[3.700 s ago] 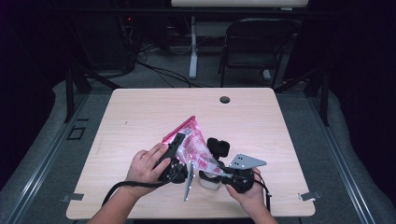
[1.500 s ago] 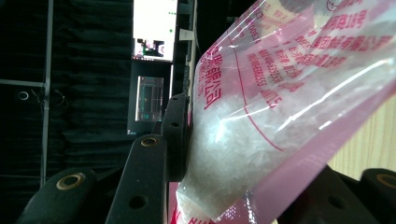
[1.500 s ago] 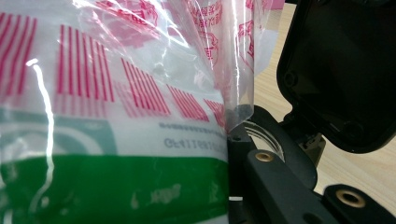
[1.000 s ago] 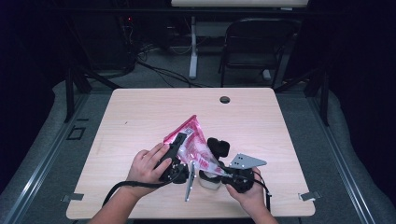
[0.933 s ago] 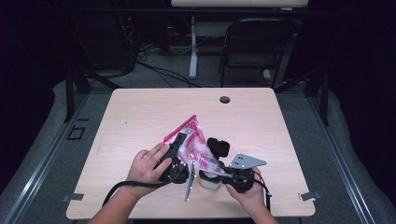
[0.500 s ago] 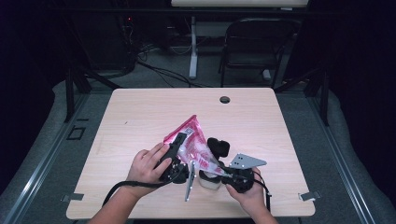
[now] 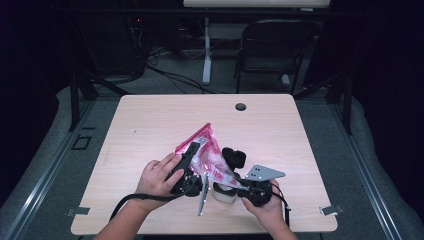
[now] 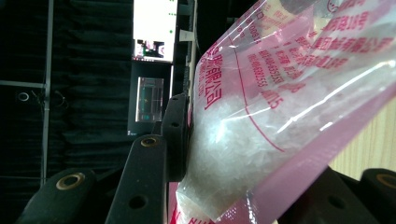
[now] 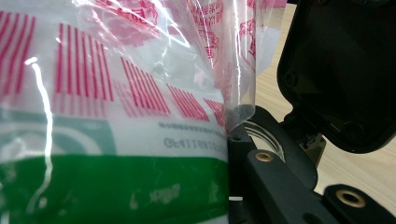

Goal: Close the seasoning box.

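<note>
One pink-printed clear plastic bag (image 7: 207, 155) sits in the lower middle of the high view, tilted up over the wooden table (image 7: 150, 125), its point toward the frame's centre. In the left gripper view the bag (image 8: 289, 93) fills the right half; it bears red Chinese characters and rows of small digits along a curved red line, too small and skewed to read with certainty, and white crystalline grains show through the film. In the right gripper view the bag (image 9: 116, 70) shows rows of red vertical stripes, and below them a white and green label (image 9: 112, 186) with a mirrored line of grey characters that cannot be read reliably.

There are two grippers, one per hand. The left gripper (image 7: 187, 172), at lower left of centre in the high view, pinches the bag: in its own view one black jaw presses the film's left side and the other lies under the pink edge at lower right. The right gripper (image 7: 250, 187), at lower right of centre, has its jaws closed on the bag's near end, the film gathered against the jaw at lower centre of its view.

One small white container (image 7: 225, 194) stands on the table between the two grippers. One round black hole (image 7: 240, 106) marks the table's upper edge. One chair (image 7: 272, 55) stands beyond the table, at upper right.
</note>
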`<state>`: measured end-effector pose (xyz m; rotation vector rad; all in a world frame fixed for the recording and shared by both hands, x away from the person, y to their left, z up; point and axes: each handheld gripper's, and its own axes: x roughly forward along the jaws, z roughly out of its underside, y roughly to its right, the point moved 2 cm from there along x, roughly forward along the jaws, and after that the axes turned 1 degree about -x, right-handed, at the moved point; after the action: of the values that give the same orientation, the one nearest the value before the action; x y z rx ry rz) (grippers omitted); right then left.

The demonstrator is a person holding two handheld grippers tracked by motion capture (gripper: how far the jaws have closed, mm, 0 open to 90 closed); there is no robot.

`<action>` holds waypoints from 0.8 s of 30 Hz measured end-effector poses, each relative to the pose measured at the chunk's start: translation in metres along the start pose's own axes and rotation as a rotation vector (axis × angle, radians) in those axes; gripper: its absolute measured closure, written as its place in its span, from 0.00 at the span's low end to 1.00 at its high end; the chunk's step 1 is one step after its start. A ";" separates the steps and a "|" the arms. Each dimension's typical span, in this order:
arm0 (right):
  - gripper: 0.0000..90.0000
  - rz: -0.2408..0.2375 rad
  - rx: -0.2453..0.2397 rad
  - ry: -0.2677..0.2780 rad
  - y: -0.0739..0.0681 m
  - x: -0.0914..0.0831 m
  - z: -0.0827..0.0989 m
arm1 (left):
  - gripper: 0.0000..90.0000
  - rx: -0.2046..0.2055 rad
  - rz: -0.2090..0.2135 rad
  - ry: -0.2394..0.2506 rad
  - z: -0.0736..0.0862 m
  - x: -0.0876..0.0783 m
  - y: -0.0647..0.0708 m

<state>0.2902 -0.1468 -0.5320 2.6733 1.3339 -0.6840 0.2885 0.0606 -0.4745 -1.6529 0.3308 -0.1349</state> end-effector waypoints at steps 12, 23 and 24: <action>0.98 -0.001 0.005 0.005 0.000 0.001 0.000 | 0.75 0.004 -0.004 0.005 0.000 0.000 -0.001; 0.98 -0.002 0.002 0.000 0.000 0.000 0.000 | 0.75 0.002 -0.002 0.003 -0.001 0.000 -0.001; 0.98 -0.001 0.001 0.000 0.000 0.000 0.000 | 0.75 0.005 -0.005 0.005 -0.001 0.000 -0.002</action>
<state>0.2902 -0.1470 -0.5317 2.6733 1.3358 -0.6850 0.2884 0.0602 -0.4726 -1.6485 0.3297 -0.1440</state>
